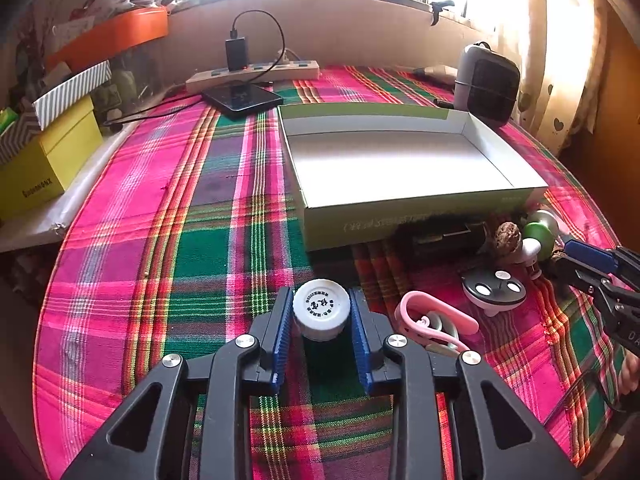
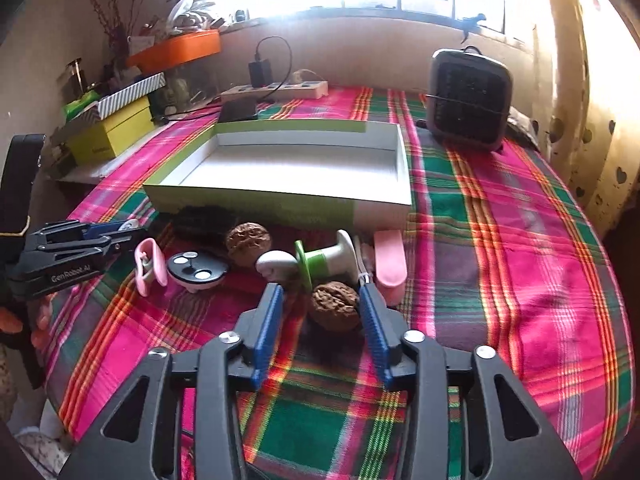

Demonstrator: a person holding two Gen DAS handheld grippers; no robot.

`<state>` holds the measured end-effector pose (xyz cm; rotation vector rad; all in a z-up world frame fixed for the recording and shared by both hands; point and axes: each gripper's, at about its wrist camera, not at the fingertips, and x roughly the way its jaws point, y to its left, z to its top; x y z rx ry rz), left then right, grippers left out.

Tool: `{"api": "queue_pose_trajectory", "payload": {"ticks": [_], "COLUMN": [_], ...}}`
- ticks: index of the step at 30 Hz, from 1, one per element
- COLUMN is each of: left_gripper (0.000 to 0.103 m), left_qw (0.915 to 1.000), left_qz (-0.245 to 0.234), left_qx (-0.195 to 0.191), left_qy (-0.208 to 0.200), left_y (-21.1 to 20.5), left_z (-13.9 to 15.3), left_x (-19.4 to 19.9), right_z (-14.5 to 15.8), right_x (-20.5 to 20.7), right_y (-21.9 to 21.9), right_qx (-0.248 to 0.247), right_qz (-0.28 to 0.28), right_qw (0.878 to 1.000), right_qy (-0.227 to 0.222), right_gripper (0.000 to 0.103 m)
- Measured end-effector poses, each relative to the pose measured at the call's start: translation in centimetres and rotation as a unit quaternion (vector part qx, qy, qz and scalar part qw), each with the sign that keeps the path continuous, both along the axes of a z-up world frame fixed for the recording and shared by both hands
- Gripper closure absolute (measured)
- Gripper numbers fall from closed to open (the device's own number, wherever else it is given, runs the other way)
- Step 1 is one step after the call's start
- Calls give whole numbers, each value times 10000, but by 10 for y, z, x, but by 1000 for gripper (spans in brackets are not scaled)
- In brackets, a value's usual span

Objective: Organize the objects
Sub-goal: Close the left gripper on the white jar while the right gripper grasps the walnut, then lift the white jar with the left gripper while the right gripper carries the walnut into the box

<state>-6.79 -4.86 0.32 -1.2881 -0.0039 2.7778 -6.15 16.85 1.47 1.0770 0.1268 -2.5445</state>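
My left gripper (image 1: 320,293) is shut on a small white-capped bottle (image 1: 321,307), its blue pads against both sides of the cap, low over the plaid cloth. My right gripper (image 2: 320,288) stands open around a brown walnut (image 2: 335,306); the right pad is at the shell and a gap shows on the left. Behind it lie a second walnut (image 2: 248,242), a green and white spool-like piece (image 2: 328,258), a pink holder (image 2: 390,260), a round black disc (image 2: 196,268) and a pink clip (image 2: 150,266). An open, empty green box (image 1: 420,210) sits beyond them.
A grey heater (image 2: 468,98) stands at the back right. A power strip (image 1: 256,74) with a charger and a dark phone (image 1: 242,98) lie at the back. Yellow and striped boxes (image 1: 44,160) are stacked off the table's left edge. A curtain hangs at the right.
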Motion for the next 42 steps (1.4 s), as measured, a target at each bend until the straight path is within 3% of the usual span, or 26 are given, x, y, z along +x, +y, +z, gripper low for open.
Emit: {"api": "queue_pose_trajectory", "payload": {"ticks": [23, 26, 28, 42], "left_gripper": [77, 77, 77, 78], "left_qw": [10000, 10000, 10000, 9999], "left_qz": [5, 6, 6, -57], "left_qx": [12, 19, 18, 95], "left_qy": [0, 2, 2, 47], "left_y": [-1, 0, 0, 3], "left_z": [0, 0, 0, 6], "left_x": [0, 0, 0, 2], "right_z": [-7, -8, -7, 2], "right_x": [-8, -7, -7, -4], "right_y": [-9, -8, -8, -5], "right_qx": [364, 342, 353, 145], "right_qz": [86, 100, 91, 79], "right_qw": [9991, 9992, 9992, 9998], "right_qy": [-188, -204, -186, -81], "right_gripper": [65, 65, 71, 71]}}
